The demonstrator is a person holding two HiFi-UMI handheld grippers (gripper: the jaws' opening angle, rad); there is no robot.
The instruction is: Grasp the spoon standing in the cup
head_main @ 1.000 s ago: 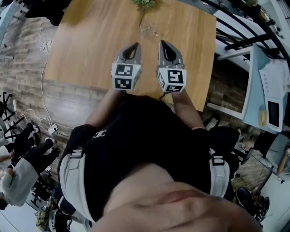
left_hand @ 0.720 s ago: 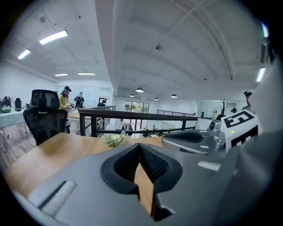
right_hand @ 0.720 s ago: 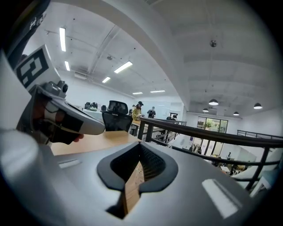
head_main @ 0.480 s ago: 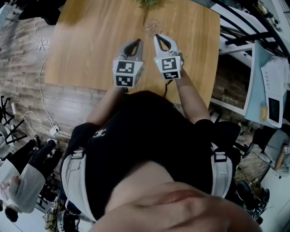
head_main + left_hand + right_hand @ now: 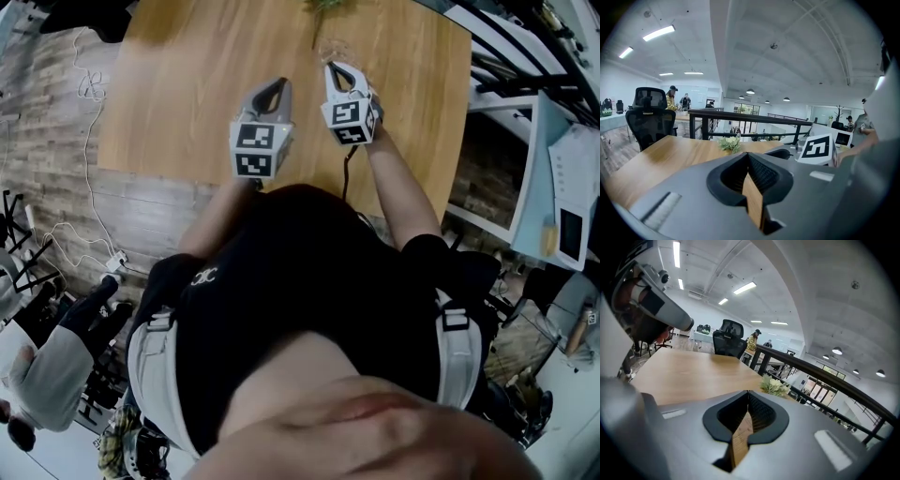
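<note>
From the head view, both grippers are held out over the near half of a wooden bench (image 5: 187,84), side by side and apart. The left gripper (image 5: 277,89) points toward the far edge. The right gripper (image 5: 339,70) is a little farther out, tilted slightly left. A green plant (image 5: 323,5) sits at the far edge, past the right gripper. Between that plant and the right gripper's tip there is a faint glassy patch, possibly the cup (image 5: 322,45). It is too blurred to be sure, and the spoon cannot be made out there.

In the left gripper view, the jaws are closed, their tips meeting with nothing between them. Only bare bench wood shows through the opening behind the tips. Beyond, the plant (image 5: 730,143) stands at the far bench edge before a dark railing (image 5: 740,117). A black office chair (image 5: 650,119) is at the left, and the right gripper's marker cube (image 5: 816,149) is at the right.

In the right gripper view, the jaws are likewise pressed together and empty. The plant (image 5: 776,386) lies just beyond them, right of centre, and the chair (image 5: 730,343) is at the far end of the bench. Neither gripper view shows the cup or spoon.
</note>
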